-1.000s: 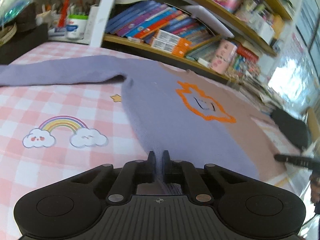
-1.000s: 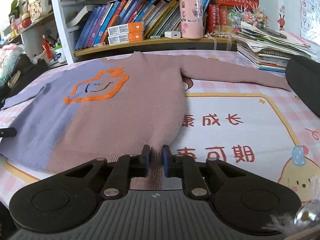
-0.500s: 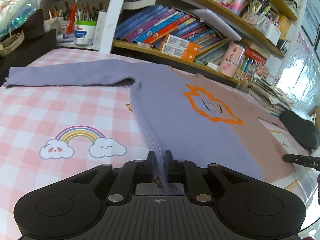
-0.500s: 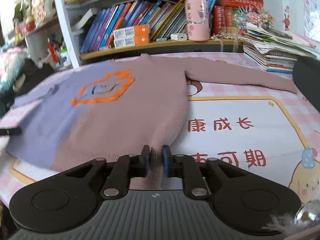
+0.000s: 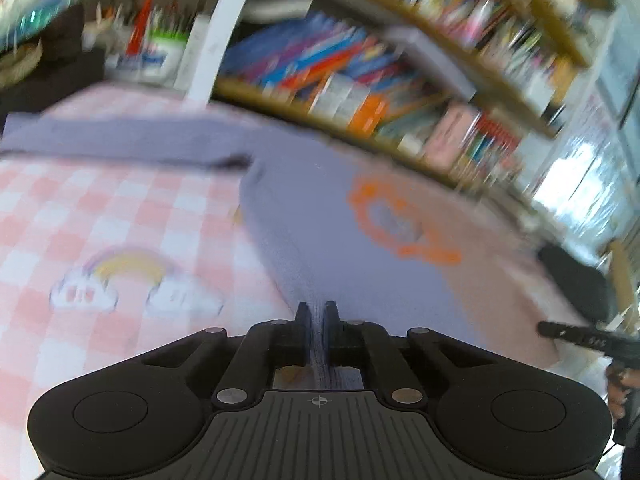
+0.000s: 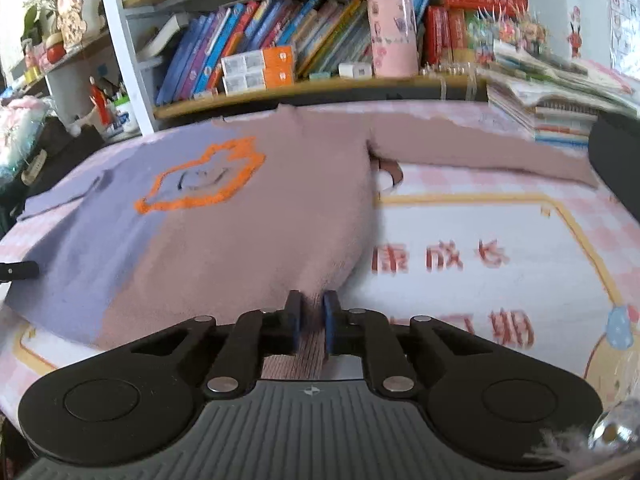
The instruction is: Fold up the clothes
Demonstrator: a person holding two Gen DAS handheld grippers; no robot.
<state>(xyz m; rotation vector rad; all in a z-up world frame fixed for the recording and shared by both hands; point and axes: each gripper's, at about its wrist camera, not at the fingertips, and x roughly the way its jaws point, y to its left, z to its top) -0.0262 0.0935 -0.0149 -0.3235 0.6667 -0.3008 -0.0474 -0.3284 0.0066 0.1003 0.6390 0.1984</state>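
A sweater, half purple (image 5: 328, 216) and half dusty pink (image 6: 256, 232), with an orange outline figure on the chest (image 6: 200, 176), lies spread on the pink checked table cover (image 5: 100, 216). My left gripper (image 5: 317, 314) is shut on the purple hem corner. My right gripper (image 6: 311, 312) is shut on the pink hem corner. Both hem corners are lifted a little off the table. The purple sleeve (image 5: 112, 140) stretches left and the pink sleeve (image 6: 480, 152) stretches right. The left wrist view is blurred by motion.
Bookshelves full of books (image 6: 280, 52) run along the table's far edge. A stack of magazines (image 6: 560, 92) and a dark object (image 6: 616, 160) sit at the right. A pen holder (image 5: 160, 48) stands at the far left. A printed mat (image 6: 480, 264) covers the table's right part.
Both grippers have kept their hold on the hem and moved with it; the left view has swung and blurred, and the hem stands a little higher off the table.
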